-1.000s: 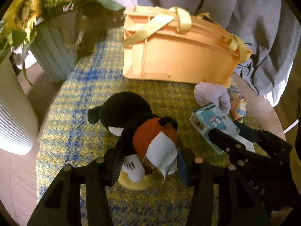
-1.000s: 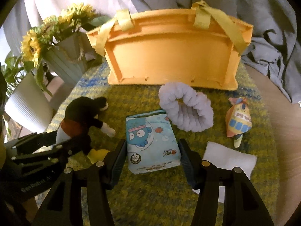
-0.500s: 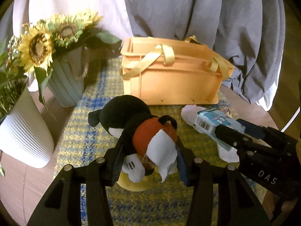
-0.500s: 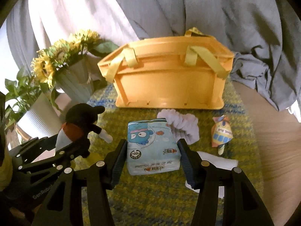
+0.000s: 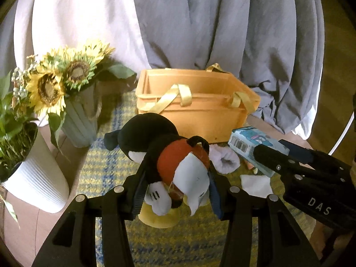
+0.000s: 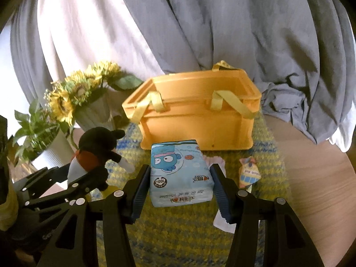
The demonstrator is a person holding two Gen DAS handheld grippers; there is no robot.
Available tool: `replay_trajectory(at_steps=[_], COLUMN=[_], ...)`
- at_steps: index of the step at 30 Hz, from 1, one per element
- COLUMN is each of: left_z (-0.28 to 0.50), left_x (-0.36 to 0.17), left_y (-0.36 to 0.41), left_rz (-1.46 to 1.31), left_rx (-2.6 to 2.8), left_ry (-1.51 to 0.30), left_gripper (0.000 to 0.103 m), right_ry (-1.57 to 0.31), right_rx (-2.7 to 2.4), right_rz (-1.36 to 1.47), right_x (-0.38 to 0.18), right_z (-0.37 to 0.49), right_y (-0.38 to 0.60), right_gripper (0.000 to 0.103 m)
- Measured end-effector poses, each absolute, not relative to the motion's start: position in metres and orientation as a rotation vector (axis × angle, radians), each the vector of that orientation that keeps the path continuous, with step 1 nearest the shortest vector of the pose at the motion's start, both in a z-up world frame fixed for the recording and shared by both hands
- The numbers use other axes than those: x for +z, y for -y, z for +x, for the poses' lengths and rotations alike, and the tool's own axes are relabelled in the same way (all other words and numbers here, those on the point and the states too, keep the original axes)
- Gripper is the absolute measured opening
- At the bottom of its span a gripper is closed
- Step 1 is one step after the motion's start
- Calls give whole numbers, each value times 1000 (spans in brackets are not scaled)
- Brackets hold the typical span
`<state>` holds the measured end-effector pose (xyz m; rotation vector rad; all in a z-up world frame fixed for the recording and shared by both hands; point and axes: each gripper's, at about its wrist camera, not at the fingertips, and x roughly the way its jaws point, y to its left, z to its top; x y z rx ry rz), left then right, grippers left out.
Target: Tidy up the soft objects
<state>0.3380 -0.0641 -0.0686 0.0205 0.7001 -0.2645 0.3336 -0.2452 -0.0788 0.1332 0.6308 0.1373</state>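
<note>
Orange basket beyond fingers, inside hidden; left gripper fingers clamp plush toy, right gripper fingers clamp tissue pack

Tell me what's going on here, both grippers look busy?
A person is tidying soft things with two handheld grippers. The left gripper is clamped on a plush mouse toy; the right gripper is clamped on a blue tissue pack. Both are held above the yellow mat, facing the open orange basket. A purple scrunchie, small pouch and white cloth lie on the mat.
</note>
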Motion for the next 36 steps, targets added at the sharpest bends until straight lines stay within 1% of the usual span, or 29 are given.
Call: replay_trajectory(at_steps=[27,36], left_z=[343,346], left_x=[13,36], left_y=[68,71], left_rz=[26,33], left_rx=[-348,-366], left_ry=[-487,-415], left_gripper=[48,48], right_ry=[-355,-299], right_rx=[91,85], right_rz=[121,127], right_x=[3,22], right_z=[328,329], right_y=[252,255], right_gripper=[55,55])
